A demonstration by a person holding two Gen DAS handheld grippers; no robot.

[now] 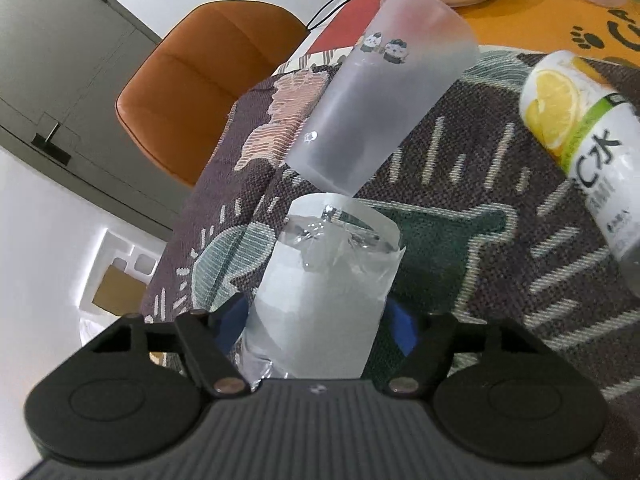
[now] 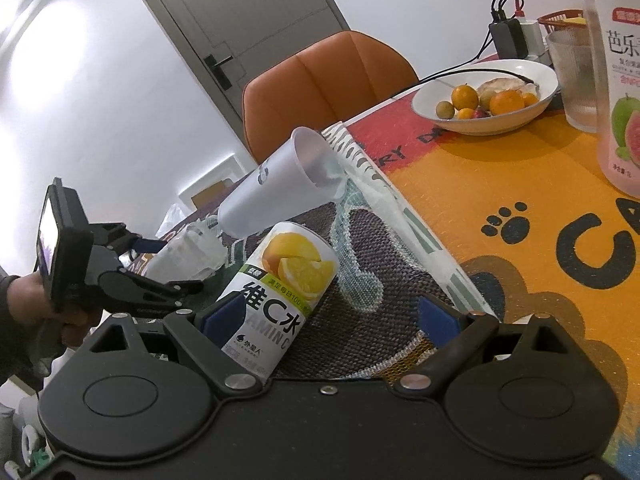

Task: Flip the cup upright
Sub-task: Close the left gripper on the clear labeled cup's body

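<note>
Cup tilted; mouth visible only from right wrist. Left gripper clenches crumpled bottle; right gripper released around lemon bottle.

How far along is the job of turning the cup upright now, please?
Nothing looks finished. In hand: the frosted cup is tilted, mouth raised, base near the clear wrapped object clamped in the left tongs. The right tongs stand open beside the lemon bottle. Left: stand the cup upright on the woven mat.
</note>
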